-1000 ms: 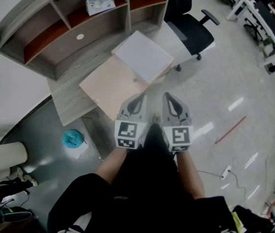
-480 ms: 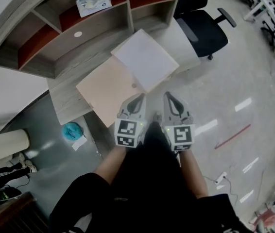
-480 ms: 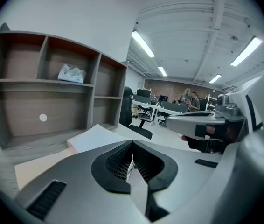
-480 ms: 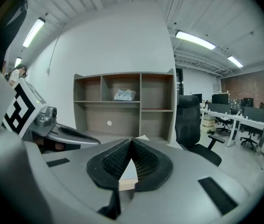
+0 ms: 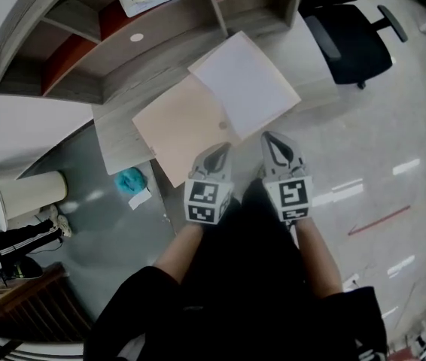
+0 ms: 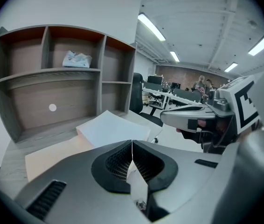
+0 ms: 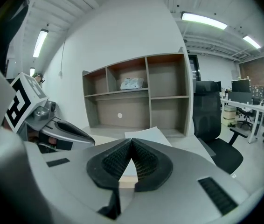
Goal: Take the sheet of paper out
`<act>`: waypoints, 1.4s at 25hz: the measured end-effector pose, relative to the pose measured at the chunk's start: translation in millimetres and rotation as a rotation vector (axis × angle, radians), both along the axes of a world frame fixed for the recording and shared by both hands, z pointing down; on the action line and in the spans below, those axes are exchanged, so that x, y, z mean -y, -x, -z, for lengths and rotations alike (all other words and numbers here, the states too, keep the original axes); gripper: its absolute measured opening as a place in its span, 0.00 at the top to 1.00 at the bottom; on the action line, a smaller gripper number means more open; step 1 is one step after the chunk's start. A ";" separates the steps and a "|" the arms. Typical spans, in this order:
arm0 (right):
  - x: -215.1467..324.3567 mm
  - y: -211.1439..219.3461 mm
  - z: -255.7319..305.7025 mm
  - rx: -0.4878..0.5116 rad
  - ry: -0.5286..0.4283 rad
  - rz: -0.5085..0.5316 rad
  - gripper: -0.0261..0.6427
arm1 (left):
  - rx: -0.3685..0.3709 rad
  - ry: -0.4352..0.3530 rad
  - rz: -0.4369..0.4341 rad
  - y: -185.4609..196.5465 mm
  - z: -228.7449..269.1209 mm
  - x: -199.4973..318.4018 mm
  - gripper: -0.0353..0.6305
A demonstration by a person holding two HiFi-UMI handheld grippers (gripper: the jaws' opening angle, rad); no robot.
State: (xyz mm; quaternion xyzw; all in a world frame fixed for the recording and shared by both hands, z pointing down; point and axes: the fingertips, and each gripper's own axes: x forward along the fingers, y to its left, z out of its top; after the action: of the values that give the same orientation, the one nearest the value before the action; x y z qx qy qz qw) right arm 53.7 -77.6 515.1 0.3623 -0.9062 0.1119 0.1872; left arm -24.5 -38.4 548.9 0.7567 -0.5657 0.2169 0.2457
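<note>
**Grey grippers shut and empty; task not begun**

Left gripper (image 5: 217, 150) and right gripper (image 5: 275, 138): jaws pressed together, nothing between them, side by side at the near edge of the desk (image 5: 119, 138). Sheet of paper (image 5: 247, 85): white, lying partly over a peach folder (image 5: 175, 122), untouched. Apparently outstanding: opening, grasp, withdrawal.

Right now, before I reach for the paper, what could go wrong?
Both the left tongs and right tongs are shut; unopened, they would probably shove the white sheet instead of gripping it. The sheet lies on a beige board, so a pinch may catch both.
</note>
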 end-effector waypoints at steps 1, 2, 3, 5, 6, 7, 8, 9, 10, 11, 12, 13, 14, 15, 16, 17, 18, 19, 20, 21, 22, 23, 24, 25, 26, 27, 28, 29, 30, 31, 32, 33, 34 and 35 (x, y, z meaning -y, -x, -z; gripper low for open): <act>3.3 1.6 -1.3 -0.003 -0.005 0.020 0.94 | 0.007 0.006 0.002 -0.9 -1.7 0.4 0.88; 5.8 3.2 -1.7 -0.008 -0.010 0.039 0.94 | 0.015 0.011 0.000 -2.1 -2.9 0.4 0.88; 7.4 4.5 -1.5 -0.010 -0.013 0.055 0.94 | 0.021 0.017 -0.002 -3.3 -3.8 -0.1 0.88; 8.2 5.7 -0.1 -0.008 -0.012 0.076 0.94 | 0.023 0.030 -0.002 -5.5 -4.7 -2.1 0.88; 8.3 6.2 0.2 -0.007 -0.010 0.085 0.94 | 0.013 0.036 0.004 -6.4 -4.6 -3.1 0.88; 8.6 7.4 -0.1 -0.007 -0.007 0.094 0.94 | -0.007 0.042 0.012 -6.9 -4.6 -3.8 0.88; 9.0 9.5 -1.2 -0.007 -0.004 0.102 0.94 | -0.035 0.049 0.023 -6.9 -5.0 -4.4 0.88; 9.2 12.3 -2.9 -0.009 -0.001 0.110 0.94 | -0.070 0.056 0.039 -6.2 -6.1 -5.2 0.88; 8.9 15.5 -5.2 -0.012 0.003 0.118 0.94 | -0.105 0.065 0.057 -4.6 -8.5 -6.3 0.88; 8.2 18.6 -7.6 -0.016 0.007 0.123 0.94 | -0.131 0.074 0.075 -2.1 -12.1 -7.6 0.88; 7.1 21.5 -10.0 -0.018 0.012 0.126 0.94 | -0.147 0.082 0.089 1.0 -16.2 -8.3 0.88; 5.8 24.0 -12.6 -0.019 0.018 0.128 0.94 | -0.156 0.088 0.098 3.9 -20.0 -7.7 0.88; 4.2 25.8 -15.6 -0.017 0.024 0.129 0.94 | -0.164 0.095 0.102 6.2 -23.4 -6.1 0.88; 3.0 26.9 -19.2 -0.015 0.031 0.129 0.94 | -0.177 0.104 0.104 7.4 -26.7 -3.9 0.88; 2.8 27.4 -23.2 -0.015 0.037 0.129 0.94 | -0.194 0.115 0.102 7.3 -29.5 -0.9 0.88; 4.1 27.6 -27.2 -0.019 0.040 0.129 0.94 | -0.209 0.124 0.095 6.5 -32.2 2.6 0.88; 6.6 27.6 -30.8 -0.025 0.042 0.128 0.94 | -0.215 0.132 0.086 5.9 -34.6 5.9 0.88; 9.6 27.5 -33.2 -0.030 0.045 0.125 0.94 | -0.210 0.138 0.077 6.1 -36.8 8.2 0.88; 12.3 27.2 -34.3 -0.031 0.049 0.121 0.94 | -0.202 0.143 0.070 7.0 -38.2 9.6 0.88; 14.4 27.0 -34.8 -0.029 0.055 0.117 0.94 | -0.199 0.147 0.067 8.1 -38.9 10.6 0.88; 16.5 26.9 -35.4 -0.027 0.060 0.114 0.94 | -0.202 0.153 0.065 8.9 -39.9 11.7 0.88; 19.1 27.1 -36.5 -0.029 0.061 0.112 0.94 | -0.211 0.166 0.064 9.5 -42.6 12.9 0.88; 22.2 27.5 -38.2 -0.034 0.061 0.110 0.94 | -0.224 0.187 0.061 10.0 -48.0 14.2 0.88; 25.3 27.9 -40.2 -0.038 0.061 0.107 0.94 | -0.240 0.213 0.060 10.7 -55.4 15.0 0.88; 27.3 27.7 -42.4 -0.042 0.062 0.103 0.94 | -0.261 0.239 0.065 12.0 -63.3 15.4 0.88; 28.1 26.9 -44.2 -0.045 0.066 0.098 0.94 | -0.287 0.262 0.081 14.2 -70.4 15.8 0.88; 28.3 25.4 -45.2 -0.046 0.070 0.092 0.94 | -0.318 0.279 0.106 17.3 -76.5 16.5 0.88; 28.3 23.5 -46.0 -0.048 0.075 0.087 0.94 | -0.350 0.293 0.133 20.3 -81.6 18.1 0.88; 28.3 21.1 -47.3 -0.049 0.080 0.083 0.94 | -0.382 0.308 0.157 22.5 -86.2 20.6 0.88; 28.6 18.3 -48.6 -0.051 0.084 0.078 0.94 | -0.412 0.323 0.174 23.8 -90.6 23.9 0.88; 29.5 15.3 -49.3 -0.054 0.087 0.072 0.94 | -0.437 0.338 0.186 24.7 -94.7 27.9 0.88; 30.6 12.4 -49.5 -0.056 0.089 0.066 0.94 | -0.458 0.349 0.196 25.7 -98.2 32.6 0.88; 31.4 9.6 -49.9 -0.059 0.092 0.060 0.94 | -0.476 0.355 0.206 26.8 -100.8 37.3 0.88; 31.9 7.0 -50.7 -0.060 0.095 0.055 0.94 | -0.493 0.361 0.218 28.1 -103.2 41.2 0.88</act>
State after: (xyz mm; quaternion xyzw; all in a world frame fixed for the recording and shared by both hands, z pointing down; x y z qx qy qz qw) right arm 46.7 -109.5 565.8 0.3311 -0.9035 0.1385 0.2343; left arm -52.6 -79.6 652.2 0.6655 -0.5191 0.0963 0.5275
